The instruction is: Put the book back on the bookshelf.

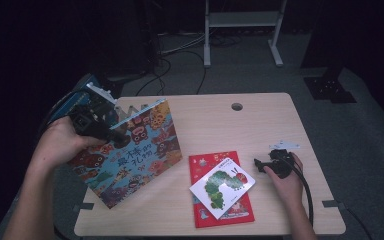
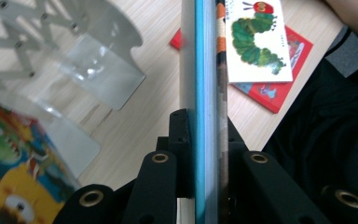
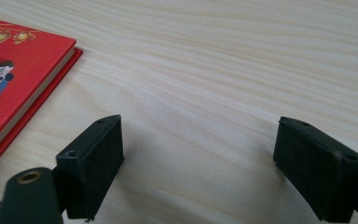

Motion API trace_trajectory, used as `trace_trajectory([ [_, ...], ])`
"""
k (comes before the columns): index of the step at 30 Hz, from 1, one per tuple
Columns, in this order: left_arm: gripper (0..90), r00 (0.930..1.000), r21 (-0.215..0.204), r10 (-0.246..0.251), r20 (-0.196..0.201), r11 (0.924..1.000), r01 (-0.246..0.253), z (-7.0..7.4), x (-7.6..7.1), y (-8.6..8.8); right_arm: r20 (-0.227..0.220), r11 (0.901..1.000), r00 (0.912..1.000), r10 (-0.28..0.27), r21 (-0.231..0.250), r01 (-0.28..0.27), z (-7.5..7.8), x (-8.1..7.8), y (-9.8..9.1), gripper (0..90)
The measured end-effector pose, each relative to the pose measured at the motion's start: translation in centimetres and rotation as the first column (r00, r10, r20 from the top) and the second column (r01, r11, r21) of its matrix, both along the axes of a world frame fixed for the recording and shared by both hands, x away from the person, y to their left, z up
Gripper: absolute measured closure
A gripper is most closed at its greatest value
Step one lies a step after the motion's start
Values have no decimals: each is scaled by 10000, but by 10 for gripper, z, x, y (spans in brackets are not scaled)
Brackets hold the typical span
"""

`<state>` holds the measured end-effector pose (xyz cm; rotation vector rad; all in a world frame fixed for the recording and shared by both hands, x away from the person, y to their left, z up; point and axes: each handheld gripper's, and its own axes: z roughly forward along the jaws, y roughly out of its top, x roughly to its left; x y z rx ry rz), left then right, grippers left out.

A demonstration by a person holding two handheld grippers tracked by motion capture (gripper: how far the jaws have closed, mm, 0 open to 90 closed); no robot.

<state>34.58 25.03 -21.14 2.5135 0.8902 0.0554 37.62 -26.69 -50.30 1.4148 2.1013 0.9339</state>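
Observation:
My left gripper [image 1: 121, 137] is shut on a large colourful picture book [image 1: 135, 150], held tilted on edge above the left of the table. In the left gripper view the jaws [image 2: 205, 128] clamp the book's blue-and-white edge [image 2: 206, 70]. A red book [image 1: 225, 212] lies flat at the table's front middle, with a white caterpillar book [image 1: 222, 184] lying askew on top of it; both books are seen from the left gripper, caterpillar book [image 2: 256, 42] and red book [image 2: 279, 95]. My right gripper [image 1: 257, 164] rests just right of them, open over bare wood [image 3: 200, 149], the red book [image 3: 23, 65] to its left.
A white and clear book rack [image 2: 98, 60] stands at the table's back left, behind the held book [image 1: 130, 108]. The wooden table [image 1: 260, 125] has a cable hole [image 1: 237, 106] near its far edge. A white desk frame [image 1: 242, 30] and cables are on the floor beyond.

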Motion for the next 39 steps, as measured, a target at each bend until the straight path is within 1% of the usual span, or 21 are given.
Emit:
trace_trajectory([
  [7,804,9979,14,642,-52,9979,-642,-2,-9,29,-1,10000,10000,2,-3,-2,0,0,0,150],
  [11,804,9946,-26,1042,-15,9946,-1042,-2,-14,46,-2,10000,10000,-2,0,2,0,0,0,150],
  [15,804,9893,-45,1460,46,9893,-1460,-2,-19,63,0,10000,10000,-1,2,1,0,0,0,150],
  [18,804,9835,-15,1807,74,9835,-1807,-3,-21,75,1,10000,10000,0,2,0,0,0,0,150],
  [20,804,9790,21,2037,85,9790,-2037,-4,-22,81,1,10000,10000,0,2,0,0,0,0,150],
  [21,804,9757,74,2192,41,9756,-2193,-5,-22,86,0,10000,10000,-1,4,1,0,0,0,150],
  [25,804,9639,292,2662,75,9634,-2663,-8,-23,96,-1,10000,10000,-2,3,2,0,0,0,150],
  [28,804,9527,392,3040,10,9519,-3038,-11,-21,103,2,10000,10000,1,3,-1,0,0,0,150],
  [31,804,9443,441,3291,-89,9435,-3284,-15,-19,110,3,10000,10000,0,3,0,0,0,0,150],
  [32,804,9403,430,3400,-115,9397,-3393,-17,-18,113,3,10000,10000,0,3,0,0,0,0,150],
  [35,804,9293,484,3691,-82,9284,-3683,-20,-16,117,6,10000,10000,2,0,-2,0,0,0,150],
  [39,804,9154,622,4024,42,9136,-4019,-23,-12,117,7,10000,10000,1,-2,-1,0,0,0,150],
])
